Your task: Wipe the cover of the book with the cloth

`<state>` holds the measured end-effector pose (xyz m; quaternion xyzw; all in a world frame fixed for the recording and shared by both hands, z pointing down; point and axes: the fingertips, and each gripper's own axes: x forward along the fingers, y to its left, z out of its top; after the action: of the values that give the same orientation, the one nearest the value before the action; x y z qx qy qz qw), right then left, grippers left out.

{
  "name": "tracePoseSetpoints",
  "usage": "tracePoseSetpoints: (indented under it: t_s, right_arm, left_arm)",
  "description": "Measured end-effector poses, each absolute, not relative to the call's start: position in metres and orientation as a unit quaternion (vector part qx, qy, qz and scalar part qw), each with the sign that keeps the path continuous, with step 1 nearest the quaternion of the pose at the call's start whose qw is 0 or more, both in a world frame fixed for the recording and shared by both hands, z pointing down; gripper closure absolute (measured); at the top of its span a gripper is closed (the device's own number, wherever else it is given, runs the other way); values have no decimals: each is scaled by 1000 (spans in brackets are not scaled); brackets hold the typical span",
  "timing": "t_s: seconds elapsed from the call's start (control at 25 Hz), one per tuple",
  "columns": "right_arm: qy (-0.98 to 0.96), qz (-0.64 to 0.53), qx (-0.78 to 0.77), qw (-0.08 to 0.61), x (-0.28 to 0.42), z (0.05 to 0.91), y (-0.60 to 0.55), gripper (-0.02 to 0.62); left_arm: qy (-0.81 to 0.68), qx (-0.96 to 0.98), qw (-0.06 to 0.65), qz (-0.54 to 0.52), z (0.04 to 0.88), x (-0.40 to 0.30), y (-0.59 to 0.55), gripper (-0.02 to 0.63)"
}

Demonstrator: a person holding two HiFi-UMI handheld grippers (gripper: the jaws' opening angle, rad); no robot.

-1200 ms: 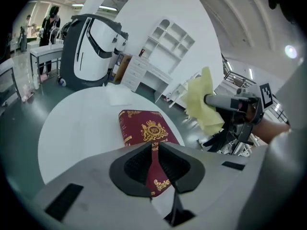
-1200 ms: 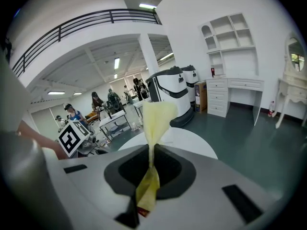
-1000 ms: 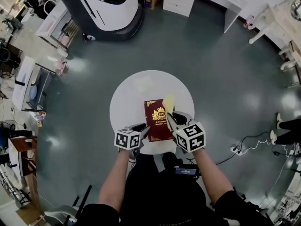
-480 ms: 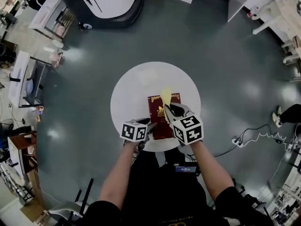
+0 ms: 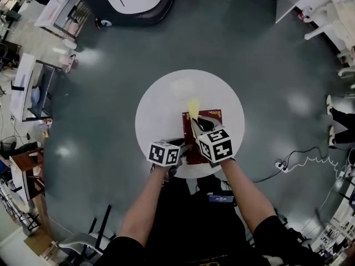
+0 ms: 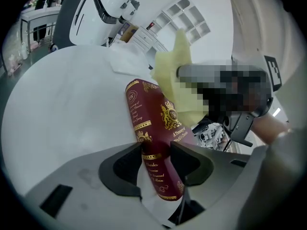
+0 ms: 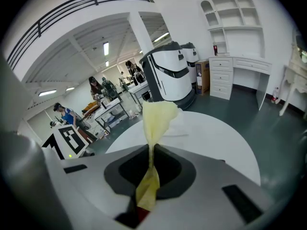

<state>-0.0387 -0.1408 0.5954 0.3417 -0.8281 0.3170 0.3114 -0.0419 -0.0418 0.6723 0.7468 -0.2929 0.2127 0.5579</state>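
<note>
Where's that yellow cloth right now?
The yellow cloth is pinched in the right gripper, mid head view, at the red book's far edge on the white table.

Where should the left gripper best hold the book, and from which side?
Grip the book at its near short end, coming from the person's side. That end sits between the fingers of the left gripper, whose jaws have just been opening, and it leaves the cover free for the cloth in the right gripper.
</note>
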Motion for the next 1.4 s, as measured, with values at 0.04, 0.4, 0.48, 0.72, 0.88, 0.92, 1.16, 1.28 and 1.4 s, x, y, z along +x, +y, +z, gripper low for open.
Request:
tracePoseSetpoints:
  t_s: [0.04, 0.4, 0.48, 0.72, 0.88, 0.92, 1.16, 1.28, 1.4]
  right_arm:
    - [-826, 321, 341, 313, -41, 599, -142, 517]
    - [-809, 332, 341, 344, -56, 631, -147, 517]
    - [-803, 332, 345, 355, -58, 637, -148, 516]
    - [-793, 331, 346, 377, -64, 649, -149, 516]
    - [-792, 332, 345, 378, -66, 651, -150, 516]
    - [-792, 332, 345, 378, -66, 651, -151, 516]
    - [-791, 334, 351, 372, -60, 650, -152, 516]
    - [-789, 335, 358, 369, -54, 651, -155, 516]
    - [-786, 336, 364, 369, -46, 651, -156, 515]
  left_arm:
    - [-294, 746, 558, 214, 672, -42, -42, 422]
    - [-290, 748, 558, 214, 674, -40, -42, 422]
    - [-289, 748, 558, 216, 674, -41, -42, 422]
    - [-287, 748, 556, 222, 673, -42, -41, 422]
    - [-286, 748, 556, 222, 673, -44, -41, 422]
    - [-286, 748, 556, 221, 673, -44, -41, 422]
    - [-286, 747, 559, 218, 674, -43, -41, 422]
    - [-289, 746, 559, 219, 675, -44, -41, 422]
    - [-290, 744, 562, 217, 676, -45, -40, 422]
